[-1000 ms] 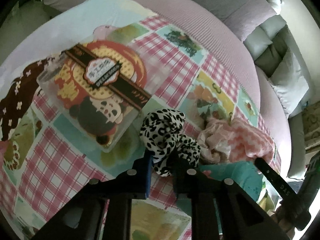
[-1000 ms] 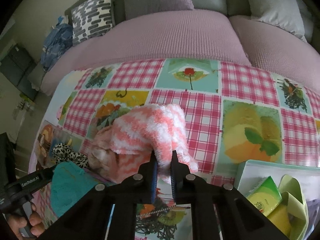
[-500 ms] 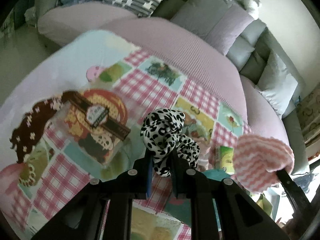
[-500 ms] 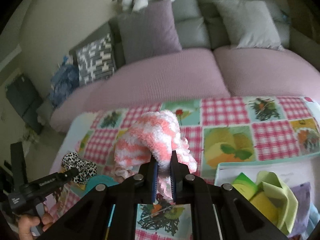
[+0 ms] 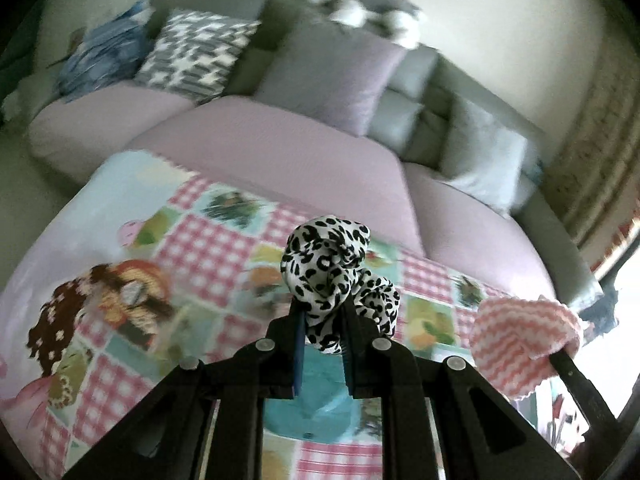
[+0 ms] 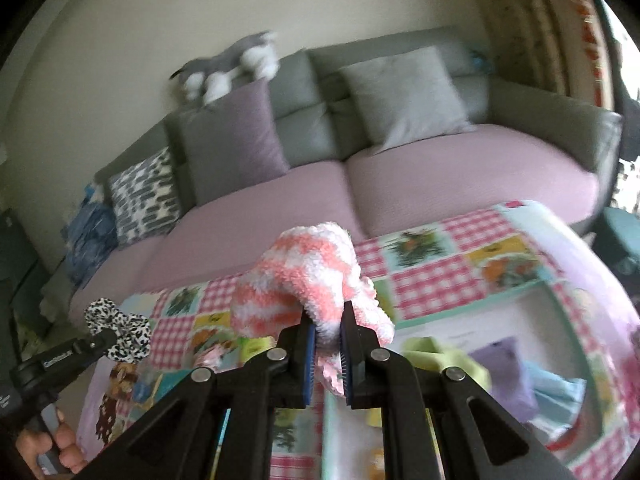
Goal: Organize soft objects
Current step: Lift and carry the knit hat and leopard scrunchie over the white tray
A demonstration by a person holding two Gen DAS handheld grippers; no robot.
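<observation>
Right wrist: patchwork tablecloth [image 6: 424,280] before a purple-cushioned sofa [image 6: 460,168].

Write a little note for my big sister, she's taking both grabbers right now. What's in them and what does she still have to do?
Left gripper: shut on the leopard-print scrunchie, held up above the patchwork cloth.
Right gripper: shut on the pink-and-white fluffy sock, held above the white tray.
The tray already holds soft things: a yellow-green cloth, a purple one and a light blue one.
Done: both pieces picked up.
Left: probably set the sock and the scrunchie down with the other soft things. A teal cloth lies below the left gripper.
</observation>
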